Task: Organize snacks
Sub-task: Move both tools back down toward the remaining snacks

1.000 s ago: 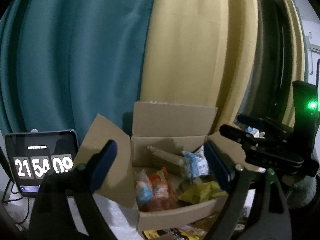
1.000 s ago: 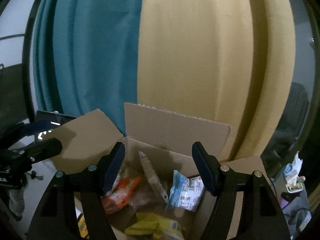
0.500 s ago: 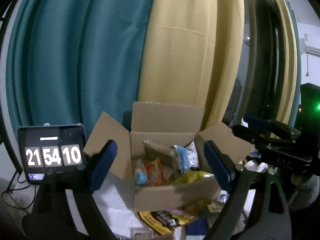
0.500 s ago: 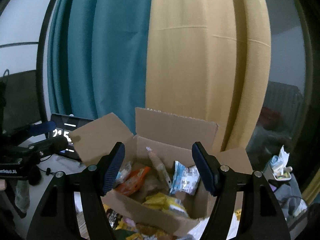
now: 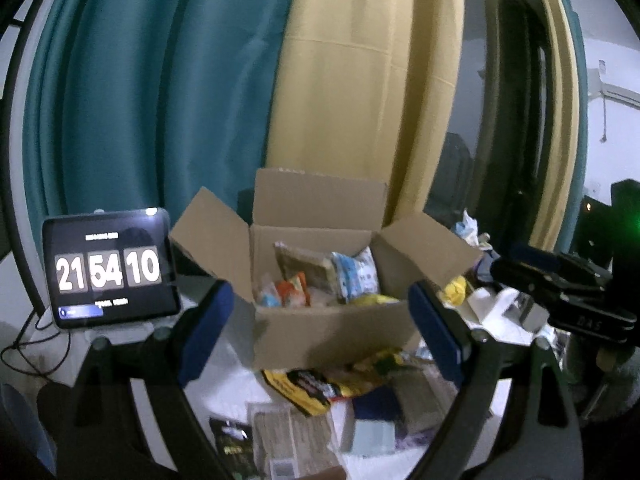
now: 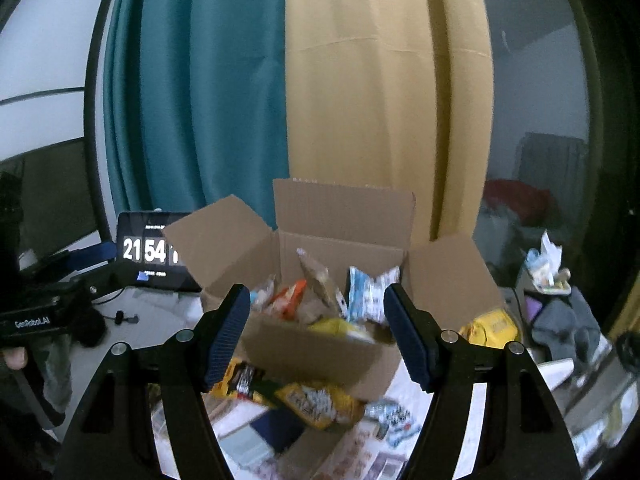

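- The left gripper (image 5: 320, 322) and right gripper (image 6: 318, 328) stood wide apart, both empty.
- The cardboard box (image 6: 320, 354) held several snacks.
- Loose packets (image 6: 304, 398), apparently unsorted, lay in front of it.

Dim indoor light, fisheye bending with black corners, glowing clock screen (image 5: 110, 266) at nine o'clock, motion-blurred packets at six o'clock

A white-covered counter (image 5: 240, 388) carries an open cardboard box (image 5: 332, 336) near its middle. A yellow-and-black snack bag (image 5: 320, 388) lies against the box's front wall, with flat packets (image 5: 292, 436) nearer. A clock tablet (image 5: 110, 268) stands toward the left edge.
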`<state>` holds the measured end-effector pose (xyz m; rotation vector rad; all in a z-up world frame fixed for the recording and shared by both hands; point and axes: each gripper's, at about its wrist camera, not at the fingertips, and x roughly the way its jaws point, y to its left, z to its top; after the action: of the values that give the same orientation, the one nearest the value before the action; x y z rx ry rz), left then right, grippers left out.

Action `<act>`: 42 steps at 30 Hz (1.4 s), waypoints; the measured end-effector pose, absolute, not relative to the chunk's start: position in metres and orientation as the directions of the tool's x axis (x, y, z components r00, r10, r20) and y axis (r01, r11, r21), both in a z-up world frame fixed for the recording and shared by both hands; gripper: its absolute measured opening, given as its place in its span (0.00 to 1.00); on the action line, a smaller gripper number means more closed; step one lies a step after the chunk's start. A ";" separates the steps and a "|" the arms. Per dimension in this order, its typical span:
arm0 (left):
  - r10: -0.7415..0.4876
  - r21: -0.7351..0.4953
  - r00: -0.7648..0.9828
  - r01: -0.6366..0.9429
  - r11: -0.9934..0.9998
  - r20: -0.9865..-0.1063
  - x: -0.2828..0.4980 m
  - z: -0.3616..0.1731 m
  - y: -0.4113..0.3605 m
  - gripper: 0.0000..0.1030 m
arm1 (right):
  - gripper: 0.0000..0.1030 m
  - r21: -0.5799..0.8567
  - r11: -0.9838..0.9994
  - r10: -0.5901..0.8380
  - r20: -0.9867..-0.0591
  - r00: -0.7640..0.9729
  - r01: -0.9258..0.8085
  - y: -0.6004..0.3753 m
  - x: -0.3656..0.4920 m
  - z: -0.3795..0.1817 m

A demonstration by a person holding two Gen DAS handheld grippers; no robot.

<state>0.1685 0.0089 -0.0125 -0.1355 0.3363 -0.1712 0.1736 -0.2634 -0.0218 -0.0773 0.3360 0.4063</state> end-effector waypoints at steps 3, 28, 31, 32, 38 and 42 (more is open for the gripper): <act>-0.206 -0.174 0.922 0.156 0.972 -0.326 0.154 -0.019 0.006 0.88 | 0.70 0.018 0.921 0.370 -0.350 0.861 -0.389 -0.270 0.159 -0.031; -0.254 -0.240 0.814 0.146 0.960 -0.523 0.066 -0.117 0.011 0.93 | 0.70 0.151 0.947 0.318 -0.581 0.750 -0.284 -0.286 0.067 -0.143; -0.253 -0.233 0.796 0.145 0.962 -0.550 0.060 -0.131 0.008 0.93 | 0.71 0.166 0.948 0.314 -0.609 0.729 -0.271 -0.286 0.059 -0.157; -0.253 -0.234 0.787 0.141 0.962 -0.563 0.057 -0.138 0.006 0.93 | 0.71 0.168 0.948 0.315 -0.619 0.719 -0.270 -0.285 0.056 -0.162; -0.267 -0.255 0.728 0.131 0.958 -0.631 0.048 -0.169 -0.003 0.93 | 0.70 0.187 0.944 0.325 -0.662 0.675 -0.272 -0.280 0.045 -0.184; -0.262 -0.245 0.692 0.126 0.961 -0.673 0.046 -0.184 -0.009 0.93 | 0.71 0.201 0.938 0.341 -0.686 0.643 -0.282 -0.278 0.043 -0.198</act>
<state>0.0458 -0.0093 -0.1836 -0.1857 0.7780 -0.2184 0.0432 -0.2778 -0.1975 0.0781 0.7966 0.3553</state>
